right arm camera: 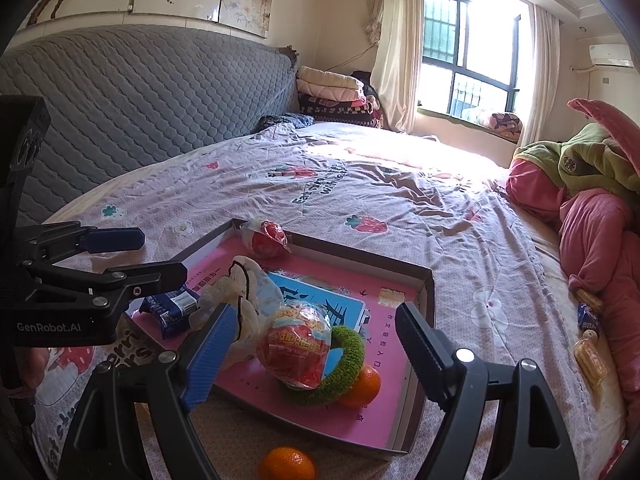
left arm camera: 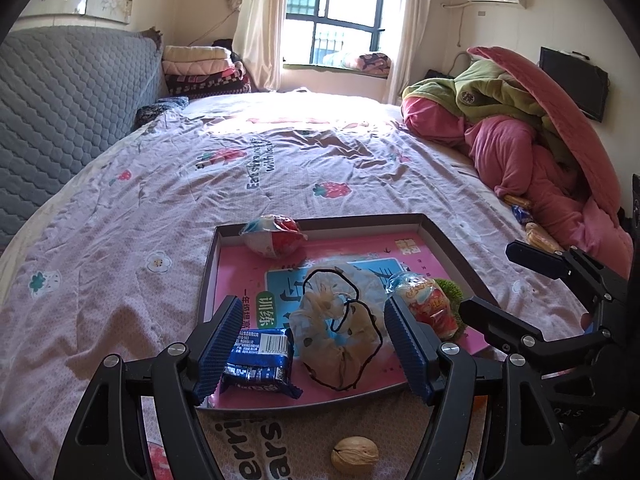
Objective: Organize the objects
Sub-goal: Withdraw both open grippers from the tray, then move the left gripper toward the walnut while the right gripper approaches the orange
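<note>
Crinkled clear plastic is what sits between the spread fingers of the left gripper [left arm camera: 310, 344] — a thin bag [left arm camera: 336, 332] with pale, dotted contents and a black cord looped over it, lying in the shallow pink-floored box lid [left arm camera: 320, 222] on the bed [left arm camera: 160, 184]. Both jaws stand wide apart and grip nothing. Just inside the left finger lies a blue wrapped biscuit pack [left arm camera: 256, 362]; just beyond the right finger is a red foil-wrapped egg-shaped treat [left arm camera: 430, 306], and a second one [left arm camera: 272, 236] rests ahead, against the lid's far wall. A walnut [left arm camera: 354, 454] lies below the gripper, outside the lid. The right gripper [right arm camera: 310, 346], also wide open and empty, frames the nearer treat, which rests on a green knitted ring [right arm camera: 348, 360] with a tangerine [right arm camera: 362, 386] touching it; another tangerine [right arm camera: 286, 464] sits below, outside the lid. The bag looks light, limp and slippery, so it would likely sag and slide — pinching its bunched lower end or the knotted cord seems safer than squeezing the middle. The walnut and tangerines are round and apt to roll; they want a centred grip across the widest part.
</note>
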